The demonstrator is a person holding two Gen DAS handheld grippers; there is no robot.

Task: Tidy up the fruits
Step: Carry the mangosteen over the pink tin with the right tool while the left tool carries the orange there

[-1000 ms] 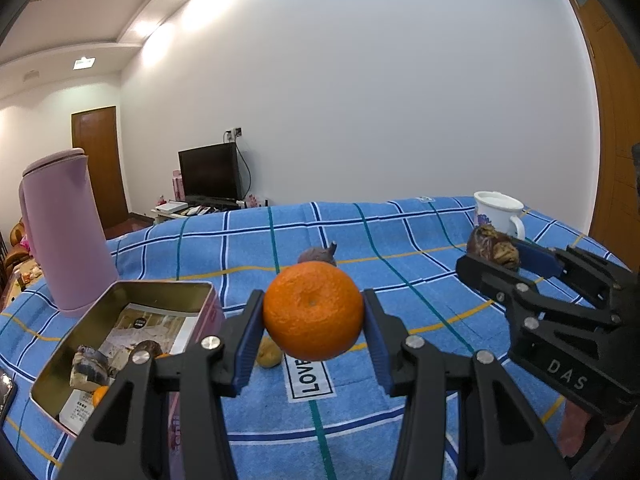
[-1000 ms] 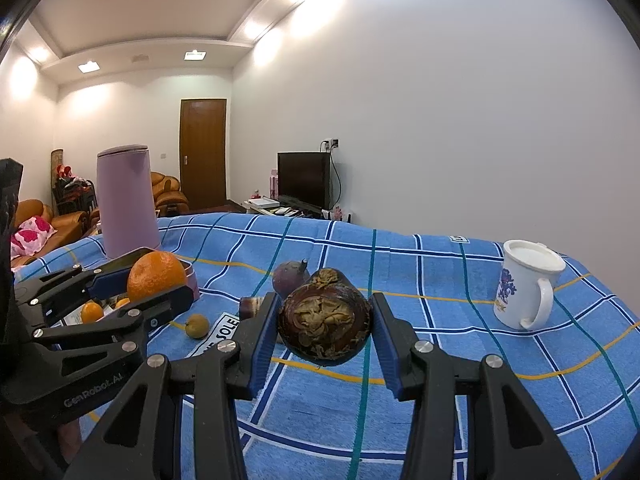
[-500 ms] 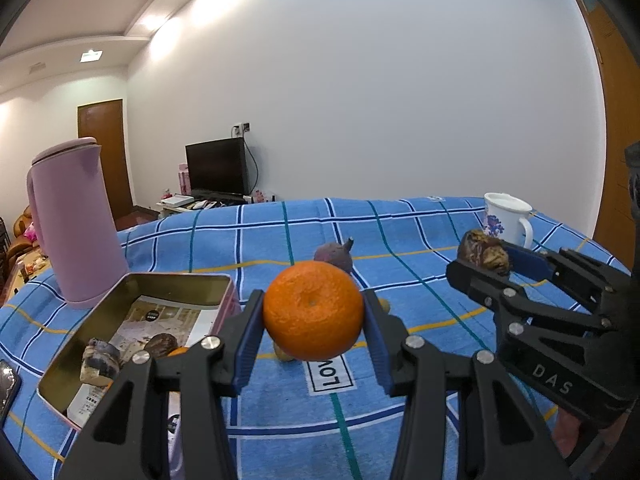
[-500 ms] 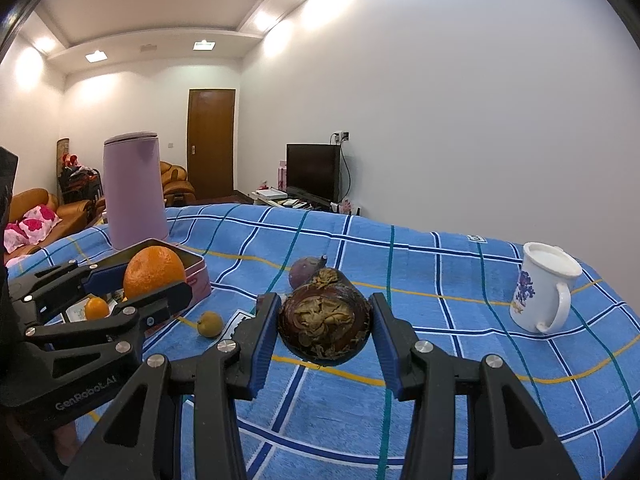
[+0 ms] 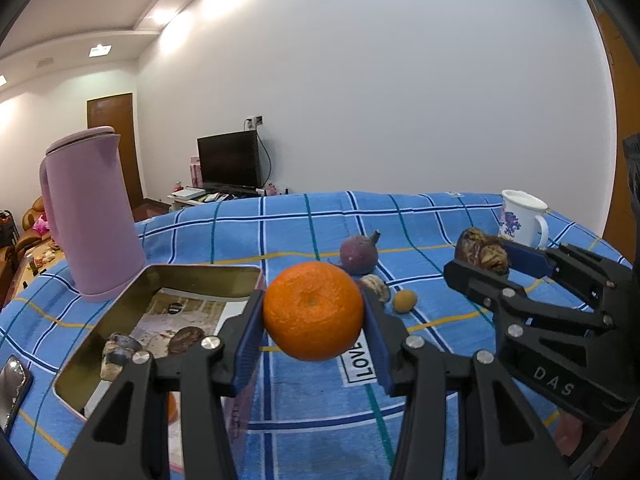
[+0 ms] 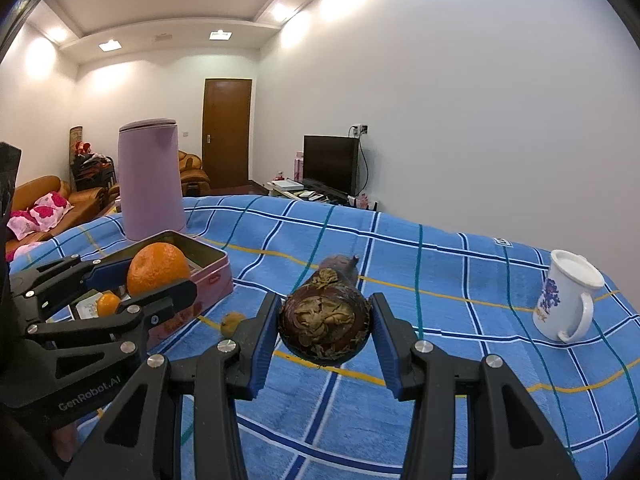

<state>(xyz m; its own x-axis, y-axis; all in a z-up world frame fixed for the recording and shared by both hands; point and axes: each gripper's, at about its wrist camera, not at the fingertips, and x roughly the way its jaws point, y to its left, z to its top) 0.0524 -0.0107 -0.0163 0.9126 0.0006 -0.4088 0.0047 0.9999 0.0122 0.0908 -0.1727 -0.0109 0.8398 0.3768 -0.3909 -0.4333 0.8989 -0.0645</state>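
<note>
My left gripper (image 5: 313, 318) is shut on an orange (image 5: 313, 310), held above the blue checked cloth just right of the open pink tin (image 5: 200, 270). The tin holds several fruits and a small orange (image 6: 108, 304). My right gripper (image 6: 325, 330) is shut on a dark brown mangosteen (image 6: 325, 328), held above the cloth to the right of the tin; it also shows in the left wrist view (image 5: 482, 250). On the cloth lie a purple mangosteen (image 5: 359, 254), a small brown fruit (image 5: 374, 286) and a small yellow fruit (image 5: 405, 301).
A tall lilac jug (image 5: 92, 216) stands behind the tin. A white mug (image 6: 566, 300) stands at the right of the table. A phone (image 5: 12, 384) lies at the left edge. A "LOVE" label (image 5: 360, 362) is sewn on the cloth.
Both grippers have moved left toward the tin with their fruits held; the tin, jug and loose fruits have shifted right in both views.
</note>
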